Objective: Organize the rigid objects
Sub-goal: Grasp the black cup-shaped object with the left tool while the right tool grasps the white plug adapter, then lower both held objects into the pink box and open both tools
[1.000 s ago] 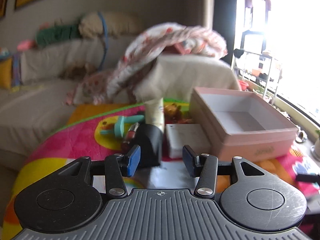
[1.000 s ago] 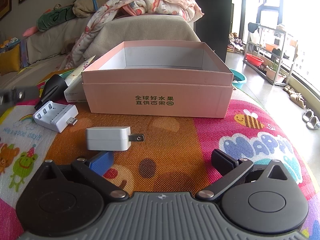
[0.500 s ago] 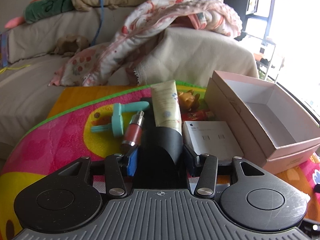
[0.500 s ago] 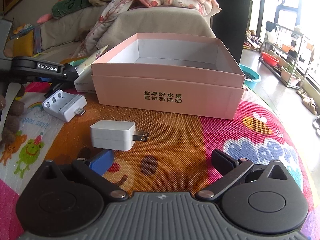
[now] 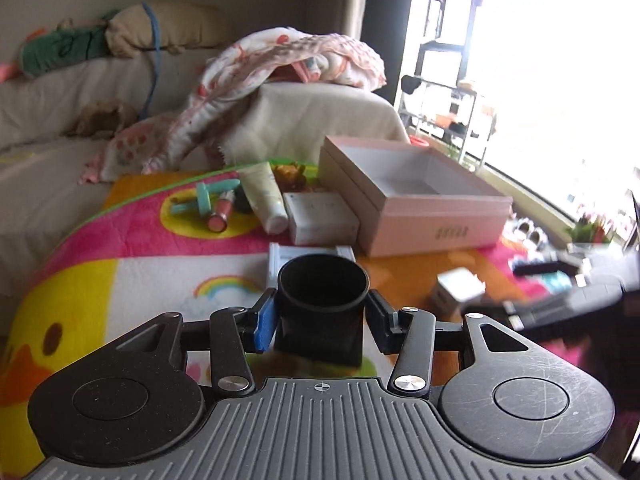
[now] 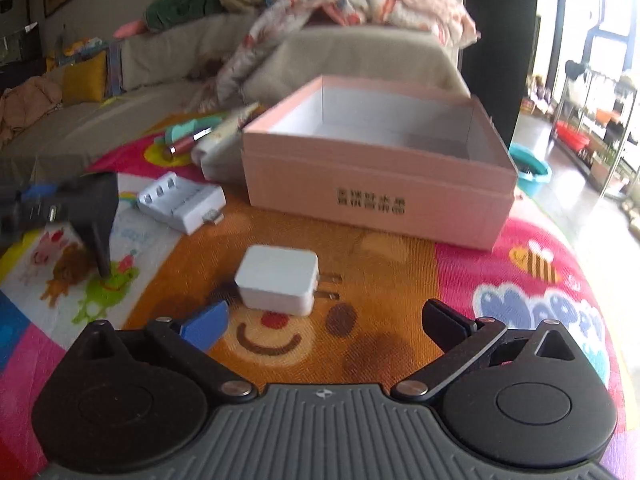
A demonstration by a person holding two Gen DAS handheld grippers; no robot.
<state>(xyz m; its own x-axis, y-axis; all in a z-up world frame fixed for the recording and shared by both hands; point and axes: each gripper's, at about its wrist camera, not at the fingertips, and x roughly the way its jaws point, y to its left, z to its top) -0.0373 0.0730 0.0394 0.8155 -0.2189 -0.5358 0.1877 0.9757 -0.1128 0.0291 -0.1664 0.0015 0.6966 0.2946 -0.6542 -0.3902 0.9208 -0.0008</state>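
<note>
Left gripper (image 5: 322,322): closed on the black nozzle (image 5: 322,312). A second ago your jaws only straddled it; now it is lifted off the mat (image 5: 160,276), mouth facing forward.
Right gripper (image 6: 324,322): jaws spread wide, holding nothing.
White charger (image 6: 280,278): on the mat just ahead, at 11 o'clock, closer than a second ago.
Pink box (image 5: 416,196): open at 1 o'clock, empty as far as visible; likely destination for the nozzle.

Two matching black handheld grippers

Each of the left gripper (image 5: 322,322) and right gripper (image 6: 324,322) has a ribbed grey base with a crosshair mark, two scratched black round housings, silver screws, black linkage arms, one blue pad, one black.
</note>
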